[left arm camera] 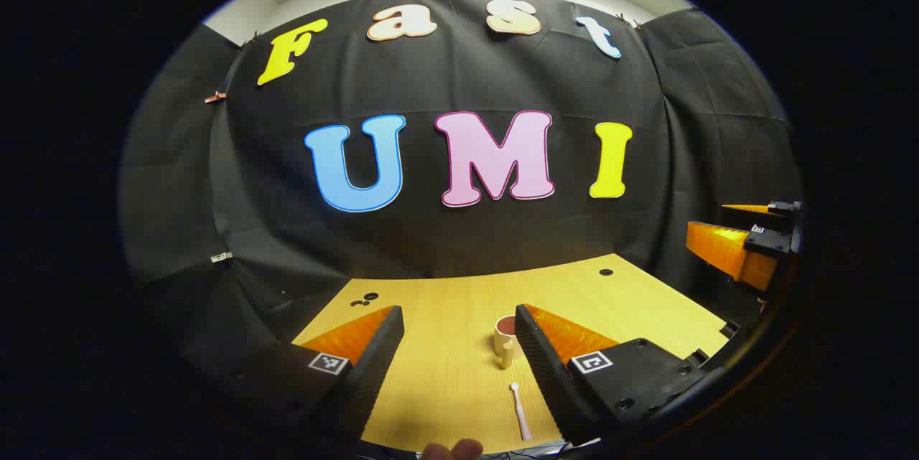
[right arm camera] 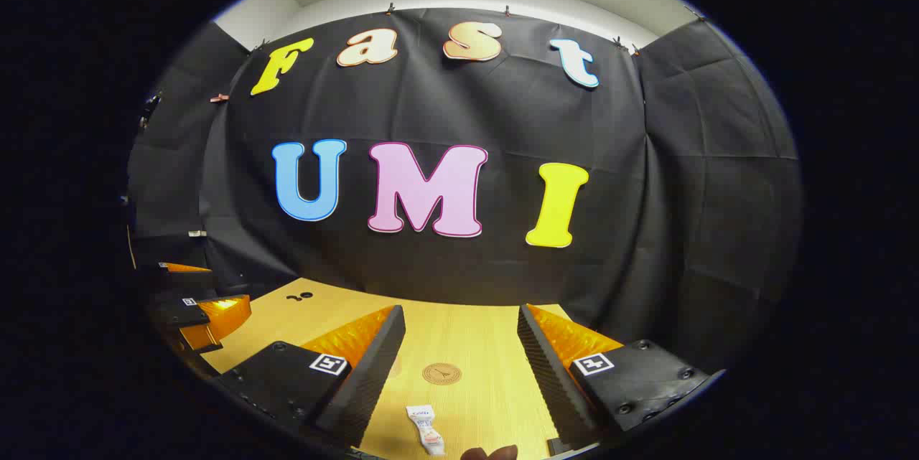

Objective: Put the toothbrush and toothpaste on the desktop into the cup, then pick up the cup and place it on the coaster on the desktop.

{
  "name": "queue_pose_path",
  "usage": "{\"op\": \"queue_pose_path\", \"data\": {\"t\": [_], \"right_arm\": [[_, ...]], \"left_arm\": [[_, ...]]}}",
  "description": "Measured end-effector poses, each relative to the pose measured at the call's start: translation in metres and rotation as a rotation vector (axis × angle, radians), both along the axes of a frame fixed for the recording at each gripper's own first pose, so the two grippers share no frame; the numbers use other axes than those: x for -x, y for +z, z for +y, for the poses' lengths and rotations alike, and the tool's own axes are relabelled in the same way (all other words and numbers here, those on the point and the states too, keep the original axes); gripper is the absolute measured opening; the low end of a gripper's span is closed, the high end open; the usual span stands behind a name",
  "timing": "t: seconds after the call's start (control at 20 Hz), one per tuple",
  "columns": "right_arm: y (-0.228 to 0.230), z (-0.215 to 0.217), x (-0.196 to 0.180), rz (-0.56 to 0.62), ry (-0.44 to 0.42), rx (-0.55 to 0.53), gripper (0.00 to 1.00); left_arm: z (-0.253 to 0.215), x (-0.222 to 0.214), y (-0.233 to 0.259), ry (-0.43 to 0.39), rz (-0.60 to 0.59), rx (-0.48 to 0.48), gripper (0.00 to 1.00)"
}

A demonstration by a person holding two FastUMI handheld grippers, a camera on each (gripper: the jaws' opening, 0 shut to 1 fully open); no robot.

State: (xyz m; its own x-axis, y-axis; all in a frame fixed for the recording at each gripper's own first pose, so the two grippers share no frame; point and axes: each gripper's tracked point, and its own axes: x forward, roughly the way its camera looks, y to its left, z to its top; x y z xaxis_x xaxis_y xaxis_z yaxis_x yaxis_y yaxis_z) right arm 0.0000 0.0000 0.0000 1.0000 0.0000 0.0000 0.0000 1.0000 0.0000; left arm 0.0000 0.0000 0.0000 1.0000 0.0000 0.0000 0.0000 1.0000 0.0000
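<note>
In the left gripper view a small tan cup (left arm camera: pixel 505 335) with a handle stands on the wooden desktop (left arm camera: pixel 445 374), just ahead of my left gripper (left arm camera: pixel 459 334), which is open and holds nothing. A pale pink toothbrush (left arm camera: pixel 520 412) lies nearer, close to the right finger. In the right gripper view a white toothpaste tube (right arm camera: pixel 426 430) lies on the desktop between the fingers of my right gripper (right arm camera: pixel 459 334), also open and holding nothing. A round wooden coaster (right arm camera: pixel 441 373) lies flat a little beyond the tube.
The black cloth wall closes the far side of the desktop. Small dark holes (left arm camera: pixel 366 298) mark the far left of the desktop. My right gripper (left arm camera: pixel 739 245) hangs at the right edge of the left gripper view; my left gripper (right arm camera: pixel 194 309) sits at the left of the right gripper view.
</note>
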Motion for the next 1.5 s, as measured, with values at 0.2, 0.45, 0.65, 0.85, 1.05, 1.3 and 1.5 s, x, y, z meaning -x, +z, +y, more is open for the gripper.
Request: {"op": "queue_pose_path", "data": {"t": [0.2, 0.45, 0.65, 0.85, 1.05, 1.3, 1.5], "right_arm": [[0.001, 0.005, 0.004, 0.002, -0.005, 0.009, 0.97], [0.0, 0.008, 0.012, 0.003, -0.028, 0.013, 0.97], [-0.009, 0.009, 0.015, 0.018, -0.041, 0.026, 0.97], [-0.025, 0.015, 0.008, 0.065, -0.012, 0.026, 0.97], [-0.09, 0.023, -0.002, 0.268, 0.029, 0.033, 0.97], [-0.195, 0.037, -0.002, 0.571, 0.106, 0.048, 0.97], [-0.257, 0.044, 0.0, 0.76, 0.148, 0.094, 0.97]], "left_arm": [[0.002, 0.001, -0.002, -0.017, 0.005, -0.007, 0.96], [0.004, 0.006, -0.006, -0.039, 0.0, -0.017, 0.96], [0.004, 0.004, -0.01, -0.057, 0.007, -0.02, 0.96], [0.001, -0.006, -0.016, -0.056, 0.017, -0.018, 0.96], [-0.002, -0.019, -0.032, -0.042, 0.059, -0.023, 0.97], [-0.004, -0.03, -0.071, -0.034, 0.143, -0.02, 0.96], [0.0, -0.03, -0.115, -0.013, 0.244, 0.0, 0.97]]}}
